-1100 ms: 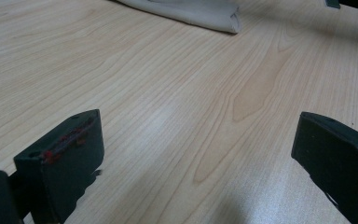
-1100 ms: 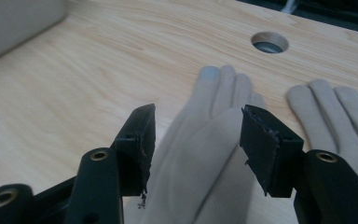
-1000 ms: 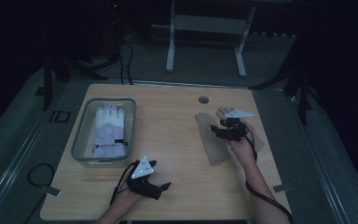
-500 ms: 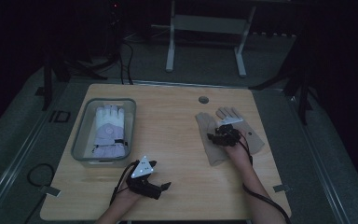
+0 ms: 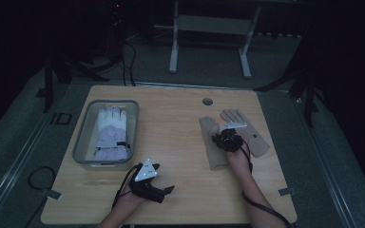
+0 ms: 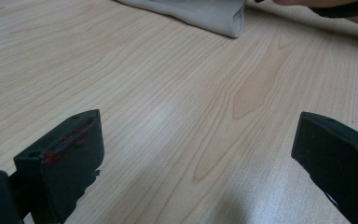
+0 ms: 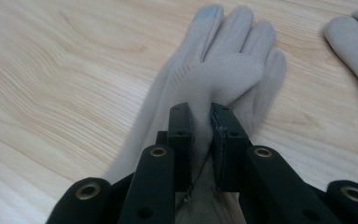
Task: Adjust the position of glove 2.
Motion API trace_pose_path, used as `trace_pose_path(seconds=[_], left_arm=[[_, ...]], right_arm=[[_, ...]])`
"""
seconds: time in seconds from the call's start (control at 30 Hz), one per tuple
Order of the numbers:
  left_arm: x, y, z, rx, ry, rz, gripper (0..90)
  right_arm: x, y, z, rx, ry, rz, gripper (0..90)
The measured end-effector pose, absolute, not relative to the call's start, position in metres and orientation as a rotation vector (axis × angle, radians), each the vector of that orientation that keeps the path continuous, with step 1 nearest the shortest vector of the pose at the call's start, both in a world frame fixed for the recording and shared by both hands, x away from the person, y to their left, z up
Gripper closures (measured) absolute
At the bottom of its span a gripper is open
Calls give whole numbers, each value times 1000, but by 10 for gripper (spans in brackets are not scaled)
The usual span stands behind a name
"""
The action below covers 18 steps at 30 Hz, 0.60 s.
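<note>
A light wooden table [image 5: 176,142] with a visible grain carries everything, and near its far edge sits a small round grommet hole [image 5: 207,101]. On its left half stands a clear plastic bin [image 5: 83,142] holding a pale winter glove [image 5: 111,133]. On the right half lie two beige gloves: one beige glove [image 5: 214,147] stretched toward the person, the other beige glove [image 5: 256,137] just beside it, fingers pointing away.

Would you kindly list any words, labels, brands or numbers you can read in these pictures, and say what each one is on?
"ID": pale letters on the dark floor left of the table.
Round mark on the white glove in the bin: too small to read.
Beige glove, grippers: no text.
</note>
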<state>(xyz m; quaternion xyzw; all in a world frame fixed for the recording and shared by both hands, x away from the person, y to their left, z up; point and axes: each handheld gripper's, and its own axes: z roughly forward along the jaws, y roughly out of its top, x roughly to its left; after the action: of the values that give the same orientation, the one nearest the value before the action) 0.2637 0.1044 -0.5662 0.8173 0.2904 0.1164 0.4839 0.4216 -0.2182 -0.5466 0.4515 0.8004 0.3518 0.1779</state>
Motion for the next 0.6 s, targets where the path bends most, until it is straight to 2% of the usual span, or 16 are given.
trace_pose_path(seconds=[0.17,0.4,0.6], left_arm=[[264,105,-566,1989,711,290,24],[263,99,-566,1990,690,323,24],[261,98,-565,1981,675,333,24]], right_arm=[[408,-207,-533,1367,2196,1082,798],[372,-169,-499,1407,2089,1155,798],[357,-157,-490,1476,2028,1185,798]])
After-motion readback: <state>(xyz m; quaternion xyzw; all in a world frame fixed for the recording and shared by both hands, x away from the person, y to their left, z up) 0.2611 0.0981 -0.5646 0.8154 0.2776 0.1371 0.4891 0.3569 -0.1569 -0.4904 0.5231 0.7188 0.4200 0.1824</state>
